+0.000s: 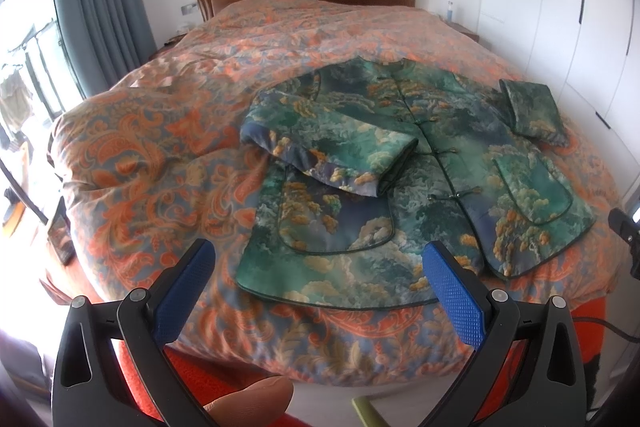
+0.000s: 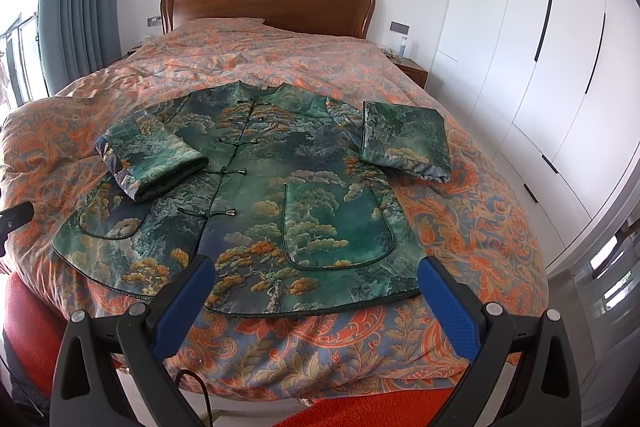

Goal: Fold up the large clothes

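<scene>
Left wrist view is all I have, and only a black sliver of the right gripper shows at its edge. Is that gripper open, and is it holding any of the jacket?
Observer: The right gripper is open and holds nothing. Its fingers frame the near hem of the jacket.
Operator: Is anything hanging around it that could snag?
Observer: Yes, a black cable loops up beneath its left finger, in front of the bed edge.

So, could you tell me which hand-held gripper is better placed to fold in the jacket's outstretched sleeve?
Right. The right hand-held gripper hangs open nearer the outstretched sleeve; the other sleeve already lies across the jacket.
</scene>
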`<state>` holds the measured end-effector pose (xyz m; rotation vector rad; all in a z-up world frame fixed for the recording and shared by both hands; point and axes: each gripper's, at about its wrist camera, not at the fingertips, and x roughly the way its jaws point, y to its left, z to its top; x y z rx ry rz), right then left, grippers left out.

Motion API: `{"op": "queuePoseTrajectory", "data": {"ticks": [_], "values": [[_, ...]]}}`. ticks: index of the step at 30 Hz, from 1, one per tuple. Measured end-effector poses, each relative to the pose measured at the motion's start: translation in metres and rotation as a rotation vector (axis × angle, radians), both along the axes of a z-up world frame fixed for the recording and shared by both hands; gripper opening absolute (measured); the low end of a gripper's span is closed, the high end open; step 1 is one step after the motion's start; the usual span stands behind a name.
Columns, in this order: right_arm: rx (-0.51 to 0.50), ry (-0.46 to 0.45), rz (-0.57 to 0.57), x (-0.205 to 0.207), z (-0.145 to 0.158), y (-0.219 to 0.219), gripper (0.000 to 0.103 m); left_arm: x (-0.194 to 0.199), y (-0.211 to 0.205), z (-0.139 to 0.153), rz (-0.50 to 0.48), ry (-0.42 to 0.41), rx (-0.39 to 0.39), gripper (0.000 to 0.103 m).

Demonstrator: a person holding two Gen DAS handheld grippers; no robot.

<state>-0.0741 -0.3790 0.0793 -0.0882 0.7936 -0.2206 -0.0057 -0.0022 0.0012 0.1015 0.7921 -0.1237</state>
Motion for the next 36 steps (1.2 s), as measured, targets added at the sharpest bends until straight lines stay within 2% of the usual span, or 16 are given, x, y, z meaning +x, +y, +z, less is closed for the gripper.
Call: {"op": "queuePoseTrajectory", "data": {"ticks": [11, 36], "values": [[0.000, -0.008, 0.005, -0.004, 0.004, 0.000, 0.103, -0.007, 0.001, 0.012, -0.002, -0.019, -0.007, 0.103], [0.009, -0.017, -0.009, -0.010, 0.009, -0.007, 0.103, -0.011, 0.000, 0.018, -0.014, -0.018, 0.011, 0.103]]}}
